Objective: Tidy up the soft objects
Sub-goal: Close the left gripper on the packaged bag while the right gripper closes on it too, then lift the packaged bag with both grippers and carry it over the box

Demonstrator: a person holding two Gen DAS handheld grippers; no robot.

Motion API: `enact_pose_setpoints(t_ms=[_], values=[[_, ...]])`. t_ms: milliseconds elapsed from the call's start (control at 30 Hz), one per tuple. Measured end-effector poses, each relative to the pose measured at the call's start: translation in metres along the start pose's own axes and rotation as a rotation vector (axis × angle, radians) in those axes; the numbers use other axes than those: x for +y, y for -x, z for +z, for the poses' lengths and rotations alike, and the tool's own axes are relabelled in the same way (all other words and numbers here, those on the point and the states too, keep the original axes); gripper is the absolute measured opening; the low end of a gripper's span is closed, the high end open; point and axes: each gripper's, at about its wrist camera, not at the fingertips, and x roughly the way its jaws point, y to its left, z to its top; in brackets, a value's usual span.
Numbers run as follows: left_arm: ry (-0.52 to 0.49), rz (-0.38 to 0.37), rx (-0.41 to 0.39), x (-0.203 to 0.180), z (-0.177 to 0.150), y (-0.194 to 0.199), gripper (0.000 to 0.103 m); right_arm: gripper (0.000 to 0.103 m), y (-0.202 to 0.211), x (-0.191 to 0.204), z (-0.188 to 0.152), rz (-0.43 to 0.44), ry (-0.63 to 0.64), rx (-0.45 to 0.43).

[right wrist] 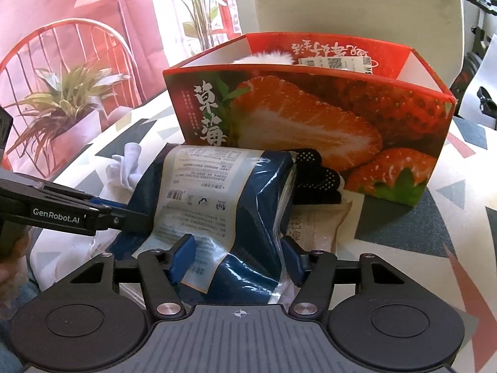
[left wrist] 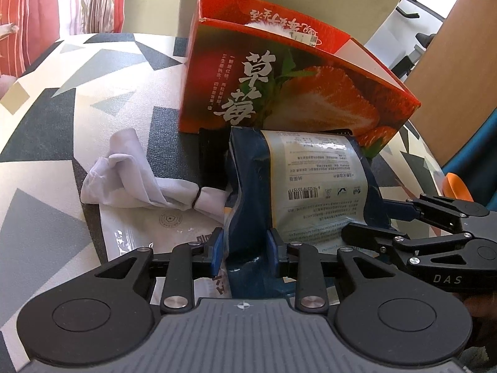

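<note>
A dark blue plastic-wrapped packet (left wrist: 248,186) with a pale printed label lies in front of the red strawberry box (left wrist: 217,71). My left gripper (left wrist: 245,245) is shut on the packet's near left edge, blue pads pressing both sides. In the right wrist view my right gripper (right wrist: 237,256) closes on the same packet (right wrist: 245,192), pads against the label and the clear wrap. The box (right wrist: 310,118) is open-topped, and something white and fluffy (right wrist: 267,59) shows inside it. The left gripper (right wrist: 133,217) reaches in from the left.
A crumpled white cloth (left wrist: 124,180) lies left of the packet on a white plastic bag (left wrist: 155,227). A black dotted fabric piece (right wrist: 313,174) and a beige packet (right wrist: 320,227) lie under the packet's right side. A pale chair (right wrist: 341,0) stands behind the patterned table (right wrist: 450,217).
</note>
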Motion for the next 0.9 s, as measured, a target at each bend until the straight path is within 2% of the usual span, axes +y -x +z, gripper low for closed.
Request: enact_pose_setpoints(t_ms=[167, 267, 400, 667, 900], values=[[-0.014, 0.009, -0.006, -0.003, -0.001, 0.001, 0.031, 0.053, -0.001, 0.001, -0.001, -0.001, 0.005, 0.005], [-0.02, 0.002, -0.023, -0.004, 0.001, 0.009, 0.023, 0.045, 0.004, 0.004, 0.003, 0.002, 0.017, -0.004], [-0.037, -0.01, -0.059, -0.006, 0.003, 0.022, 0.023, 0.037, 0.012, 0.003, 0.009, 0.02, 0.021, -0.021], [-0.057, -0.032, -0.094, -0.014, 0.004, 0.036, 0.022, 0.036, 0.031, 0.006, 0.015, 0.003, 0.088, -0.067], [-0.079, -0.037, -0.121, -0.019, 0.005, 0.045, 0.022, 0.035, 0.039, 0.004, 0.016, -0.002, 0.09, -0.088]])
